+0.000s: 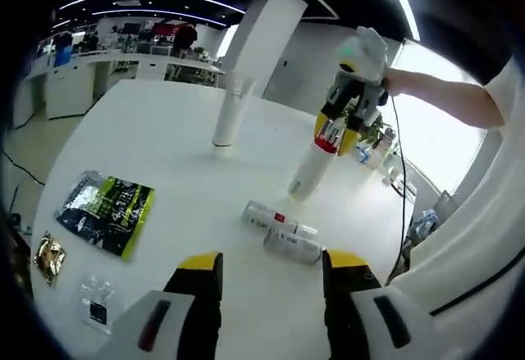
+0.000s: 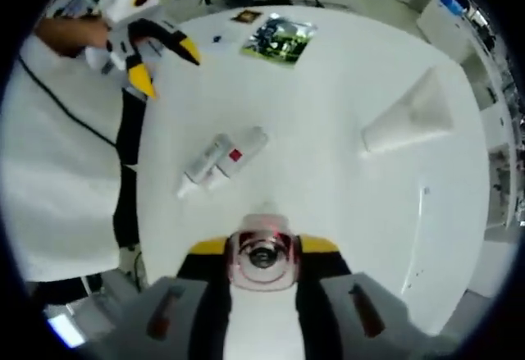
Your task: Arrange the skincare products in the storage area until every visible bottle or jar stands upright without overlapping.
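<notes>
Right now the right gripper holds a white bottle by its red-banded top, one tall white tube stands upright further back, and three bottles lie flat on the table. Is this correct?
Not quite: two bottles lie flat on the table, not three, as the left gripper view shows. The rest holds: the right gripper grips the white bottle by its red-banded top, and the tall white tube stands upright further back.
</notes>
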A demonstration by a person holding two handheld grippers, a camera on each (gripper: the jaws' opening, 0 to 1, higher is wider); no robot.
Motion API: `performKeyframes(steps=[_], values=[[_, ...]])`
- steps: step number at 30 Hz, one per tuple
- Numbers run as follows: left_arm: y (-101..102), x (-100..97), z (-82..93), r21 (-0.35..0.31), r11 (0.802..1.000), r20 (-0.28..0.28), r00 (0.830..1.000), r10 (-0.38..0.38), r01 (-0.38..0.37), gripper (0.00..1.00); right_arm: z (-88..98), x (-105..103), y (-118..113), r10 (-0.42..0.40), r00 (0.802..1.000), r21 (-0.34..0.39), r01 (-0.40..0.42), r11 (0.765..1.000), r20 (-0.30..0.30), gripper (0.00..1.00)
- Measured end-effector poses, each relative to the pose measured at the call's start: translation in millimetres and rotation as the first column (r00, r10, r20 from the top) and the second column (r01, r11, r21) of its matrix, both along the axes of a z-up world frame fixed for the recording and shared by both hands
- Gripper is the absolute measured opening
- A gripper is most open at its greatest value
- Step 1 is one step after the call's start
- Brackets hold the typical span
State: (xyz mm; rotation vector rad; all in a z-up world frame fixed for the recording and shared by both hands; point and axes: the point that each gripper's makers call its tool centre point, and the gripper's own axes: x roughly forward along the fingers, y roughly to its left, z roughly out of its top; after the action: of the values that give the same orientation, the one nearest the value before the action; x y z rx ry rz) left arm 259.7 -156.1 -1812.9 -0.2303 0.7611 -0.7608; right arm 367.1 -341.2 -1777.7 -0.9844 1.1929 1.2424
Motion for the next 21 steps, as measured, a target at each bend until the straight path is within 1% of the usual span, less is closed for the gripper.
performKeyframes(steps=[7, 14, 21], values=[[14.1, -2.4, -0.4, 0.011, 0.999, -0.003, 0.999, 0.041, -0.041, 0.49, 1.4, 26.9, 3.9, 0.022, 1.000, 0.000, -0.022, 1.000, 0.014, 0.26], [23.5, -3.4, -2.0, 0.016, 0.997, -0.010, 0.997, 0.078, -0.078, 0.49, 2.6, 53.6, 5.4, 0.051, 0.998, -0.020, -0.051, 0.999, 0.021, 0.26], [27.2, -3.3, -1.8, 0.018, 0.995, -0.015, 0.995, 0.103, -0.102, 0.49, 3.1, 76.8, 4.9, 0.053, 0.998, -0.024, -0.052, 0.998, 0.024, 0.26]])
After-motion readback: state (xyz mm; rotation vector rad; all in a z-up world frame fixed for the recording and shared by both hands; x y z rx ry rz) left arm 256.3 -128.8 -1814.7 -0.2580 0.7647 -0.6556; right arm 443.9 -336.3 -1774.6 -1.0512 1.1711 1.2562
